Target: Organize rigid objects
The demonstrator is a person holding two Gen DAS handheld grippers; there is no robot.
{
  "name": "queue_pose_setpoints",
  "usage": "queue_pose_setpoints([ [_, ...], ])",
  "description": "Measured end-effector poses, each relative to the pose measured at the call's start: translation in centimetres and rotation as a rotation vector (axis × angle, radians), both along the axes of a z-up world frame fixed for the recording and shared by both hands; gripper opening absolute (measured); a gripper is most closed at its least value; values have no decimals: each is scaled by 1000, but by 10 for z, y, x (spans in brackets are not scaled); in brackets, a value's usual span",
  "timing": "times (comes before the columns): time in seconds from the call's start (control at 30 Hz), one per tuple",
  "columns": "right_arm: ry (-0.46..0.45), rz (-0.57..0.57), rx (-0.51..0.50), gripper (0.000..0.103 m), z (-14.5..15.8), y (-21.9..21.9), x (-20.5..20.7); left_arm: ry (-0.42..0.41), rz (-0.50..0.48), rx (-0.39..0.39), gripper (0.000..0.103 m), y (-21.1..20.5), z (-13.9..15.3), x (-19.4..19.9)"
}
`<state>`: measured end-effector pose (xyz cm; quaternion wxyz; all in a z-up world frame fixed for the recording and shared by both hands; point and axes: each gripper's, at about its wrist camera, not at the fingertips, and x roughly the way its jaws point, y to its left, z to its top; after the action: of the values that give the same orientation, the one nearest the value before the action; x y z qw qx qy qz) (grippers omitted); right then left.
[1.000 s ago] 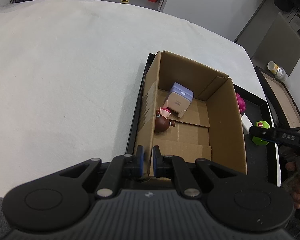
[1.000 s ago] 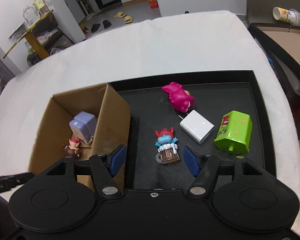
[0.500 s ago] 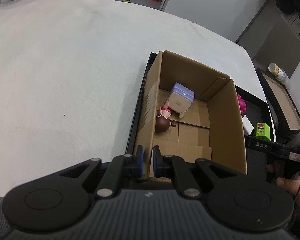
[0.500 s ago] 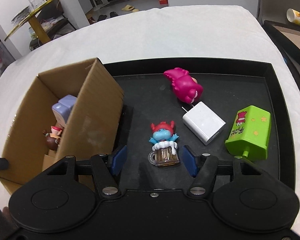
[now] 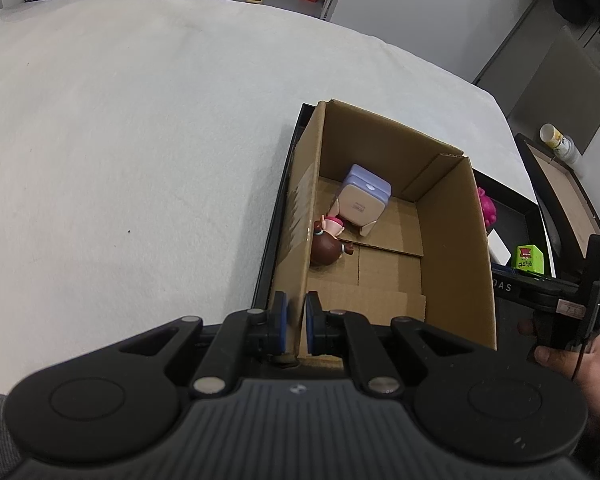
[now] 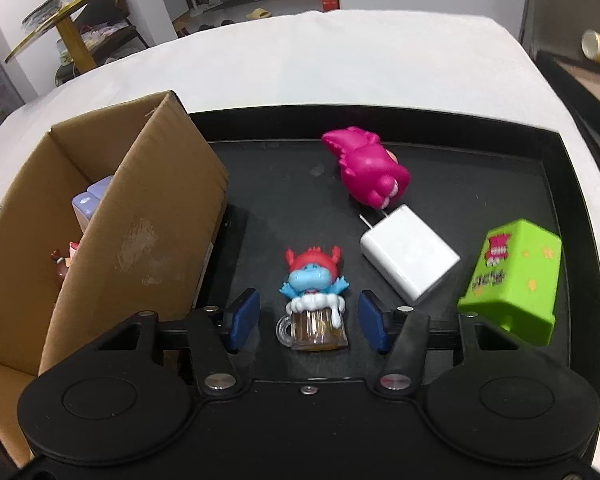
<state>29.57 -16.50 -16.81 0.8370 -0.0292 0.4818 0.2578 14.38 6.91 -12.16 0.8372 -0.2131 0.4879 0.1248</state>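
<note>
My left gripper (image 5: 297, 322) is shut on the near left wall of the cardboard box (image 5: 452, 248). Inside the box lie a purple cube device (image 5: 364, 196) and a brown figurine (image 5: 328, 244). The box stands at the left end of a black tray (image 6: 380, 120). On the tray my right gripper (image 6: 308, 316) straddles a blue figure in a beer mug (image 6: 314, 292). Its jaws are closing, with gaps still showing between the pads and the toy. A pink toy (image 6: 368, 172), a white charger (image 6: 412, 256) and a green box (image 6: 512, 276) lie further right.
The tray rests on a white tablecloth (image 5: 140, 140). A second black tray with a cardboard sheet (image 5: 560, 184) and a paper cup (image 5: 556, 140) sit beyond the table's right edge. A person's hand (image 5: 580, 364) holds the right gripper.
The right gripper has sunk toward the tray and its jaws have narrowed around the blue figure. The left gripper has kept its hold on the box wall.
</note>
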Motion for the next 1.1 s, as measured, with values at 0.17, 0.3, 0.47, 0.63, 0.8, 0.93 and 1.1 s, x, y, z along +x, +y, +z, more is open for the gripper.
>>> queue_pose_setpoints([
  [0.17, -42, 22, -43, 49, 0, 5, -2, 1, 1, 0, 8, 0, 0, 1],
  [0.3, -66, 42, -77, 45, 1, 7, -4, 1, -2, 4, 8, 0, 0, 1],
  [0.47, -66, 56, -99, 38, 4, 9, -7, -1, -5, 6, 8, 0, 0, 1],
  [0.63, -71, 54, -94, 38, 19, 15, -10, -2, -7, 6, 8, 0, 0, 1],
  [0.8, -91, 51, -91, 38, 38, 12, -18, -8, -8, -1, 8, 1, 1, -1],
  [0.93, -110, 53, -85, 38, 52, 12, -24, -13, -17, 6, 8, 0, 2, -2],
  [1.1, -132, 57, -74, 38, 66, 10, -30, -14, -11, -4, 8, 2, 2, -3],
])
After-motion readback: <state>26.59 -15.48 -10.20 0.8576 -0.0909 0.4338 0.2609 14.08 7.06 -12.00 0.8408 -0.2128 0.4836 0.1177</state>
